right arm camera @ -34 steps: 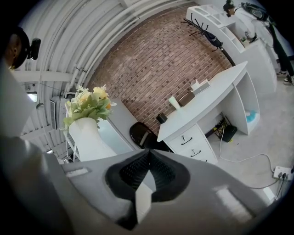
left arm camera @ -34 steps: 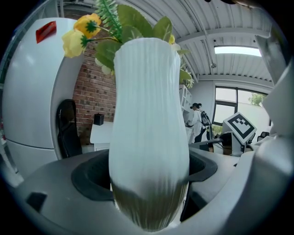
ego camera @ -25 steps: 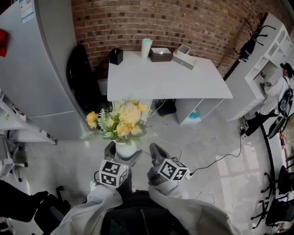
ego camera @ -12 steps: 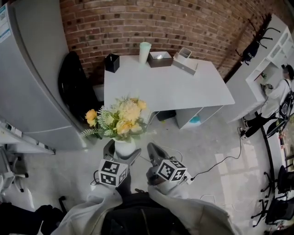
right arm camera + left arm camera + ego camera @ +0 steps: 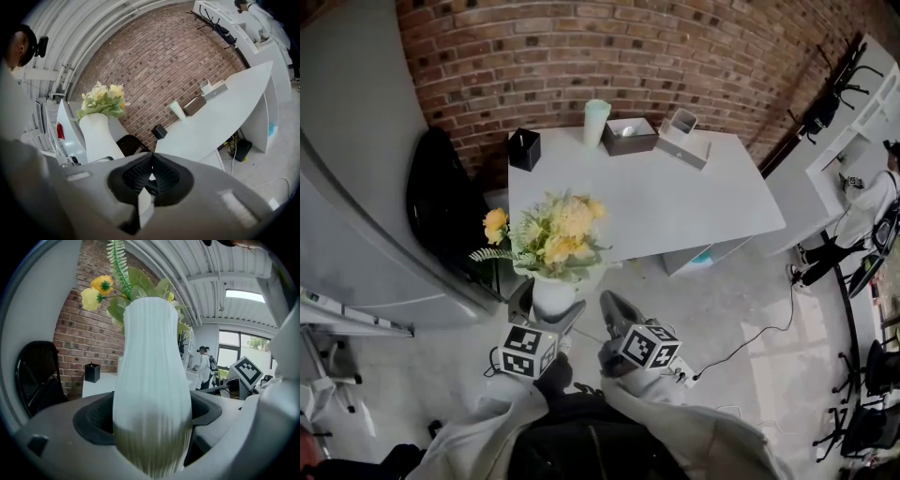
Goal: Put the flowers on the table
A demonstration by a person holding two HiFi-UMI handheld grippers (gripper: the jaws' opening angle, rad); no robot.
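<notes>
A white ribbed vase [image 5: 553, 294] of yellow flowers [image 5: 558, 232] is held upright in my left gripper [image 5: 546, 316], just short of the white table's [image 5: 666, 202] near-left corner. In the left gripper view the vase [image 5: 151, 385] fills the space between both jaws, which press on its belly. My right gripper [image 5: 614, 314] is beside it to the right, jaws shut with nothing between them [image 5: 149, 176]. The right gripper view shows the vase [image 5: 99, 136] at left and the table [image 5: 220, 117] ahead.
On the table's far edge stand a black pen cup [image 5: 524, 148], a pale green cup [image 5: 597, 122], a brown box [image 5: 629, 136] and a grey holder [image 5: 682, 136]. A black chair [image 5: 445, 211] and grey cabinet [image 5: 347, 206] are at left. A cable [image 5: 750, 323] lies on the floor.
I have walked closer to the table; it has grown and slid nearer in the head view. The vase stays in my left gripper, the right gripper stays shut beside it.
</notes>
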